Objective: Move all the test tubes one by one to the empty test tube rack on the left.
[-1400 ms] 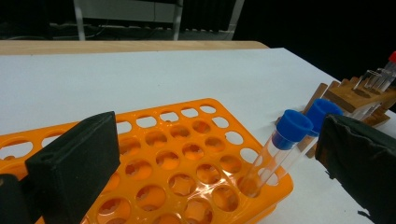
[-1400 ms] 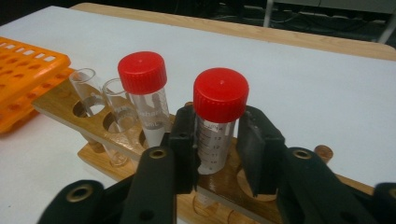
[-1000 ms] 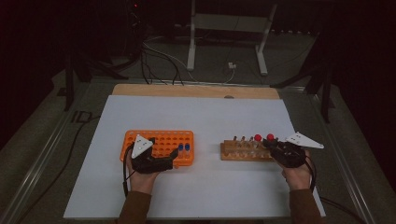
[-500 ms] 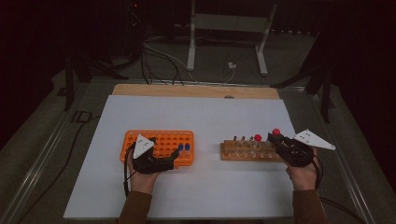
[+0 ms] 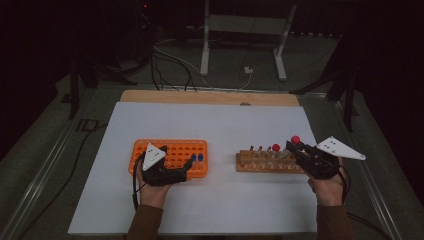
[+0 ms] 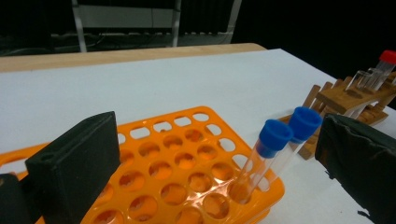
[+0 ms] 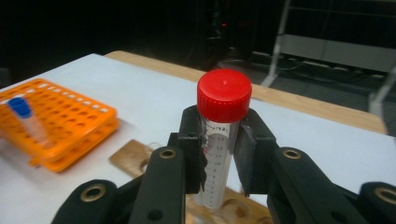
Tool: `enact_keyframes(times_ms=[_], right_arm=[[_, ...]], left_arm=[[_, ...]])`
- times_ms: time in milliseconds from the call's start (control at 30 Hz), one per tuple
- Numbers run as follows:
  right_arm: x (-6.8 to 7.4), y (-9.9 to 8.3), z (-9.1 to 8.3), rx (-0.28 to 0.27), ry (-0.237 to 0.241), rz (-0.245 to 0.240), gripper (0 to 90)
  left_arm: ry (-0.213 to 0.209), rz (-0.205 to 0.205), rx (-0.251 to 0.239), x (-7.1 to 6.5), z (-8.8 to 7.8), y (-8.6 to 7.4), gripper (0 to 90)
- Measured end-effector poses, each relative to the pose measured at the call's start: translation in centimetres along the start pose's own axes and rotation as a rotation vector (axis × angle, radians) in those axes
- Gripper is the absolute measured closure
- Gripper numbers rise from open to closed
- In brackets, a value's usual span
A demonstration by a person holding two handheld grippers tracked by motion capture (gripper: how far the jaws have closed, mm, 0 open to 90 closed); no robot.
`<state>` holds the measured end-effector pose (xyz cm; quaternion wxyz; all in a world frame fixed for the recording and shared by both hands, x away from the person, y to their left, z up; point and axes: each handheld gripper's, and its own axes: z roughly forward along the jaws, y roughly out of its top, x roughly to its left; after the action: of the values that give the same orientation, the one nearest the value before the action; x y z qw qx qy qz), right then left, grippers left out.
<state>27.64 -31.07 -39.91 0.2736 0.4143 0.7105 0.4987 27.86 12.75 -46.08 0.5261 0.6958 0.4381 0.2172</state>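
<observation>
My right gripper [image 7: 219,156] is shut on a clear red-capped tube [image 7: 222,133], held upright just above the wooden rack [image 7: 140,161]. In the high view the right gripper [image 5: 296,148] holds that red-capped tube [image 5: 295,141] over the right end of the wooden rack [image 5: 265,162], where another red-capped tube [image 5: 275,148] stands. My left gripper [image 5: 189,164] rests at the front edge of the orange rack [image 5: 172,150], jaws wide apart beside two blue-capped tubes [image 6: 275,144] in the orange rack [image 6: 177,172]. Nothing sits between its fingers [image 6: 74,163].
A white mat [image 5: 210,125] covers the table, with a wooden strip [image 5: 210,97] along its far edge. Beyond the table stand a metal stand [image 5: 240,35] and cables on the floor.
My right gripper has lifted the red-capped tube up out of the wooden rack and drifted slightly left. The left gripper stays put.
</observation>
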Motion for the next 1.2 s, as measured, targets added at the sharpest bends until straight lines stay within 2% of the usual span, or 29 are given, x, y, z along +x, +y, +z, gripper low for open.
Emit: enact_keyframes(times_ms=[167, 267, 467, 667, 800, 900, 1033, 1200], right_arm=[[0.8, 0.0, 0.5, 0.027, 0.043, -0.01, 74.2], [1.3, 0.0, 0.8, 0.035, 0.07, -0.012, 74.2], [2.6, 0.0, 1.7, 0.047, 0.131, -0.017, 74.2], [4.4, -0.2, 2.7, 0.067, 0.192, -0.025, 74.1], [5.7, -0.2, 3.4, 0.077, 0.226, -0.037, 74.0], [6.5, -0.3, 3.7, 0.079, 0.262, -0.028, 74.0], [7.7, -0.3, 4.1, 0.077, 0.327, 0.001, 74.0], [9.3, -0.3, 4.5, 0.081, 0.381, -0.006, 74.0]], left_arm=[[-0.011, 0.013, -0.023, -0.7, -0.2, 0.5, 0.8], [0.002, 0.061, -0.027, -1.6, -0.2, 0.8, 0.8], [-0.027, 0.129, -0.038, -3.7, 0.1, 1.4, 0.9], [-0.07, 0.166, -0.04, -5.5, 0.4, 1.6, 1.1], [-0.096, 0.186, -0.028, -6.5, 0.8, 1.5, 1.7], [-0.12, 0.194, -0.016, -7.2, 1.2, 1.3, 1.9], [-0.165, 0.207, 0.004, -8.3, 1.8, 1.0, 3.7], [-0.234, 0.227, 0.038, -9.7, 2.5, 0.4, 6.3]])
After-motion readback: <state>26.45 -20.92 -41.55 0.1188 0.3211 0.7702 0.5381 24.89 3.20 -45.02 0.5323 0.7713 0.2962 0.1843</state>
